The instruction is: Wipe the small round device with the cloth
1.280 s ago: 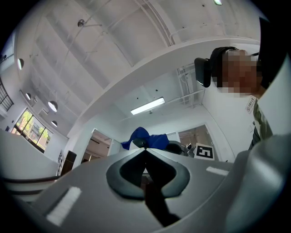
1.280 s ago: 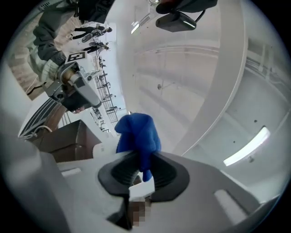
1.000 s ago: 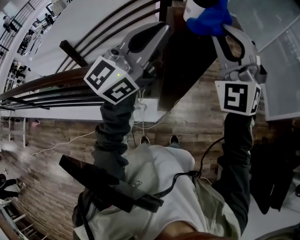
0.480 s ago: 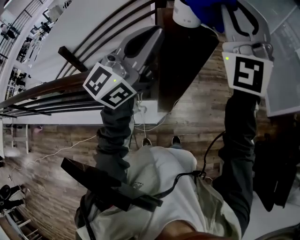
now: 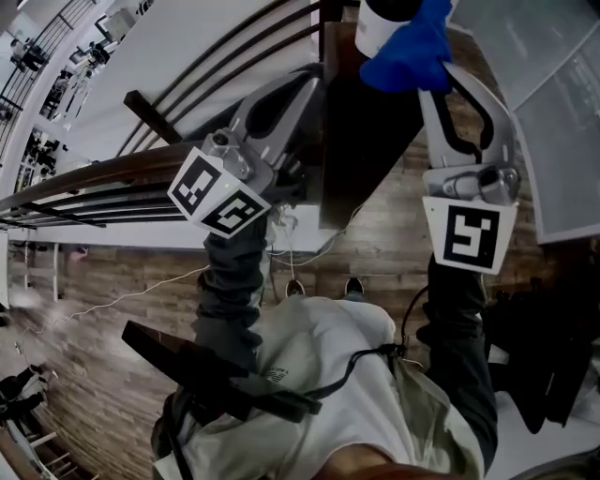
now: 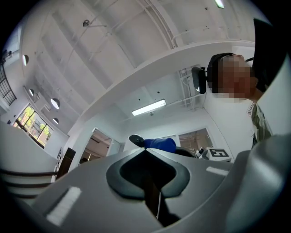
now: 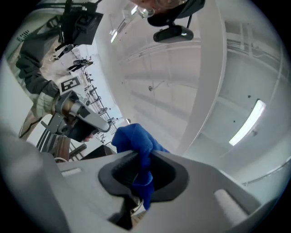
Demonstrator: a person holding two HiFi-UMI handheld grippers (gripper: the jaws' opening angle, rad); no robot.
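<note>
Small round device (image 5: pixel 379 22), white body with a dark top, sits at the far end of the dark stand (image 5: pixel 366 131); blue cloth (image 5: pixel 409 52) bunched over the same end of the stand, lying against the device's right side, looks to be touching it; right gripper (image 5: pixel 427 73) comes up along the stand's right edge, jaws pinched on the cloth; in the right gripper view the fabric runs down between the closed jaws and hangs out below them, with the bulk puffed above the tips; right gripper's marker cube (image 5: pixel 467 234) sits off the near right corner of the stand; left gripper (image 5: pixel 317 82) lies just beside the stand's left edge, tips aimed toward the device end, well short of the device and not touching it or the cloth; left gripper view shows its jaws pressed together with nothing between them, and past the tips the device's dark cap with the cloth right against it; left marker cube (image 5: pixel 223 190) is left of the stand's near end; both arms in dark sleeves; wooden floor (image 5: pixel 375 239) shows below the near end of the stand, with a thin white cable (image 5: pixel 141 281) trailing across it to the left; curved railing (image 5: pixel 84 173) runs off from the stand's left side.
</note>
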